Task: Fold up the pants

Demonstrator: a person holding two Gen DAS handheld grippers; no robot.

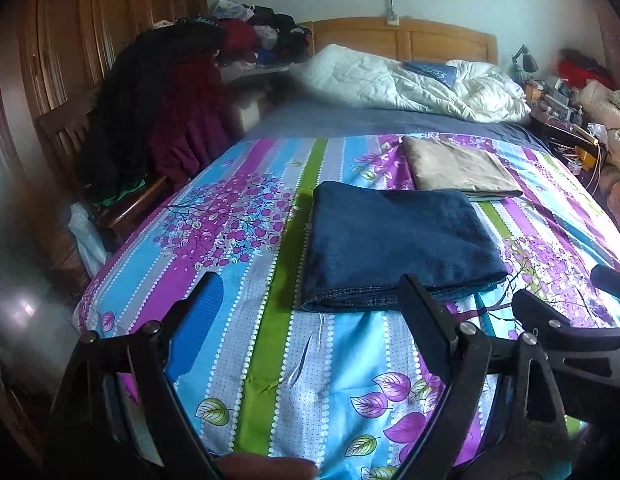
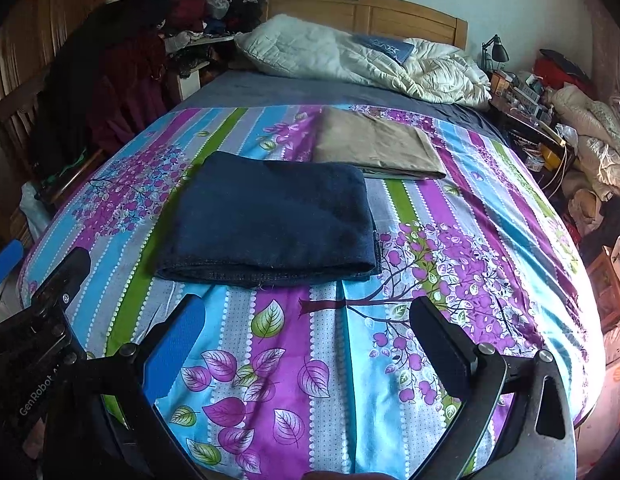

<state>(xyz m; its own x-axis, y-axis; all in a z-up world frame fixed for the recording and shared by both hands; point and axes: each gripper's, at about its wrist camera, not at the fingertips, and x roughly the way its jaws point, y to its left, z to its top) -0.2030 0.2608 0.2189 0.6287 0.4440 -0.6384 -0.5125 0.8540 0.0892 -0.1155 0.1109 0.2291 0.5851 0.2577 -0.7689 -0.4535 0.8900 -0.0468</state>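
Only legible txt: white "GenRobot" lettering on the black plastic body of the left claw [image 2: 50, 280], lower left of right wrist frame; rest cut off.

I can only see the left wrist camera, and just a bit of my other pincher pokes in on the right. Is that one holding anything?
Observer: No. The right gripper is open, and only the flowery bedsheet shows between its fingers. It sits short of the folded jeans.
Operator: Okay! Is there any writing on my left pincher? I can't see its outside.
Observer: Yes. In the right wrist view, the left gripper shows at the left edge, and its black body has "GenRobot" printed on it in white.
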